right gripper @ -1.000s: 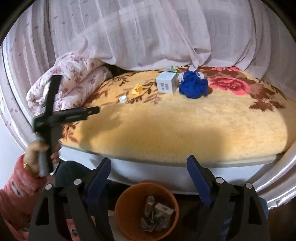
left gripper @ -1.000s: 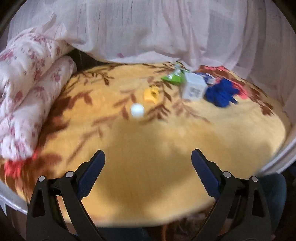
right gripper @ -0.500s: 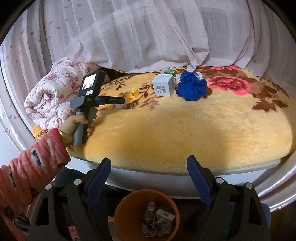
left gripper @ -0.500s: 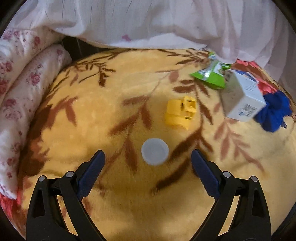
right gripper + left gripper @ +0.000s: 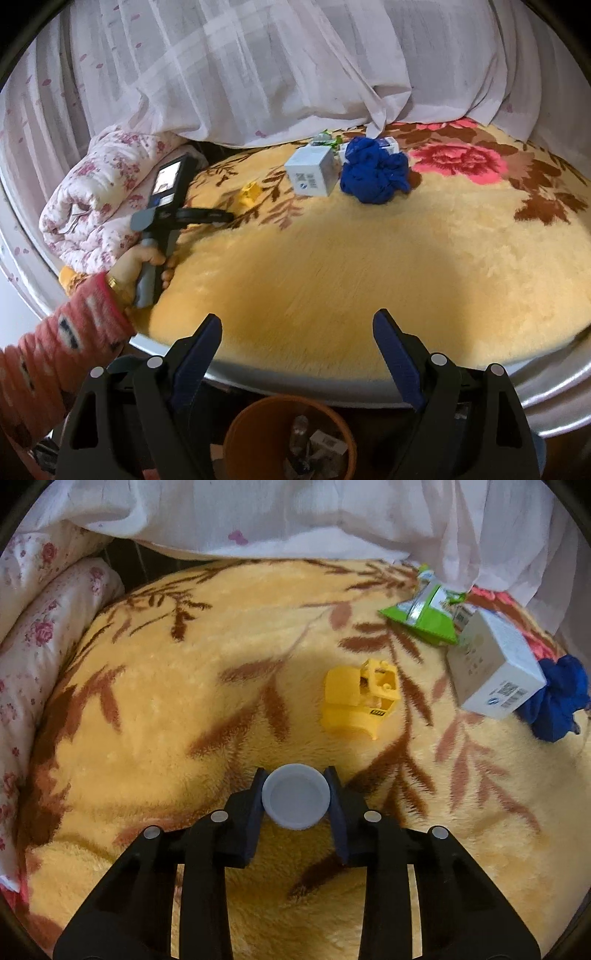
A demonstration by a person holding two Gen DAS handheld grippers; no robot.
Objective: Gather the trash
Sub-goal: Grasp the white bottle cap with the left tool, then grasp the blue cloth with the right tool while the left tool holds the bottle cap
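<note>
Left wrist view looks down on a yellow plush blanket with brown leaf print. The left gripper has a round white cap between its blue pads; its jaws are closing, and both pads lie against the cap's rim. The cap rests on the blanket.

Taking the cap as the landmark: a yellow toy truck sits just beyond it, up and slightly right in frame. Farther right of the cap stands a white carton with a barcode on its near end. A green snack wrapper lies beyond the carton, touching or nearly touching its far corner. A crumpled blue cloth lies against the carton's right side. Well to the left of the cap is a folded floral quilt. White curtain fabric drapes along the far edge of the blanket.

From the right wrist view, the right gripper has its jaws spread wide with nothing between them, over the near edge of the blanket. Below it stands an orange bin holding some trash. At left, a hand in a pink patterned sleeve grips the left gripper's handle.
</note>
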